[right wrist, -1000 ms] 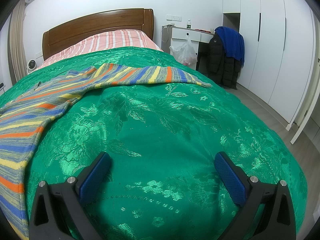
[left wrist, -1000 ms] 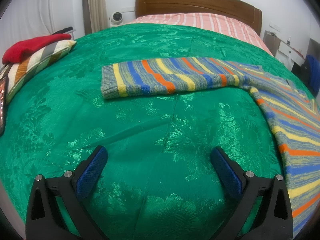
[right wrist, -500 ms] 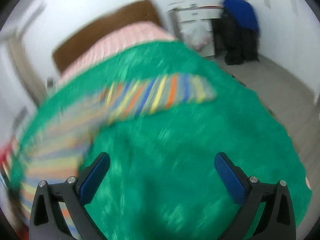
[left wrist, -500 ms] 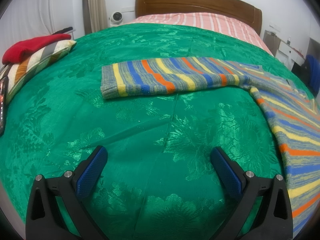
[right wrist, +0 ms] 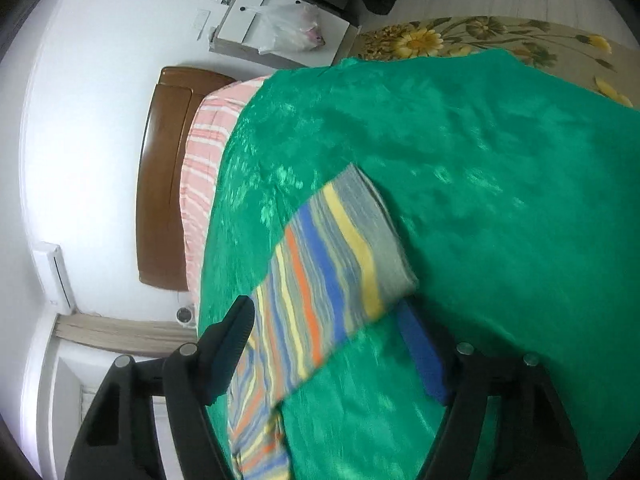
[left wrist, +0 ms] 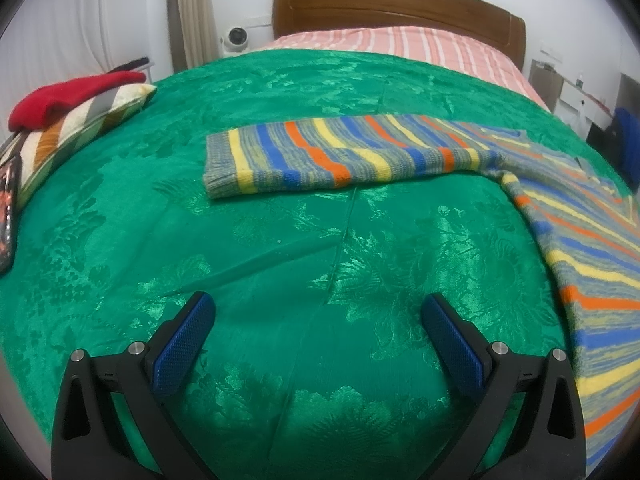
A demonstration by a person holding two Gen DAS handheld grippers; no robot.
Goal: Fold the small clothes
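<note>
A striped knit sweater lies flat on the green bedspread [left wrist: 280, 260]. One sleeve [left wrist: 340, 156] stretches out to the left and its body [left wrist: 580, 248] runs down the right side. My left gripper [left wrist: 316, 332] is open above bare bedspread, well short of that sleeve, with nothing between its fingers. The right wrist view is rolled on its side. In it the other sleeve's cuff end [right wrist: 332, 256] lies between the fingers of my right gripper [right wrist: 326, 344]. Its jaws are closing, and the pads are still apart from the cloth.
A striped pillow [left wrist: 80, 128] with a red garment [left wrist: 76, 92] on it sits at the bed's left edge, beside a dark phone [left wrist: 8, 208]. The wooden headboard [left wrist: 400, 4] is far back. A white desk with a plastic bag [right wrist: 288, 32] stands past the bed's right side.
My right gripper swept across the bed to the sleeve's cuff end, rolled onto its side, and its fingers have come closer together. The left gripper and the left sleeve have not moved.
</note>
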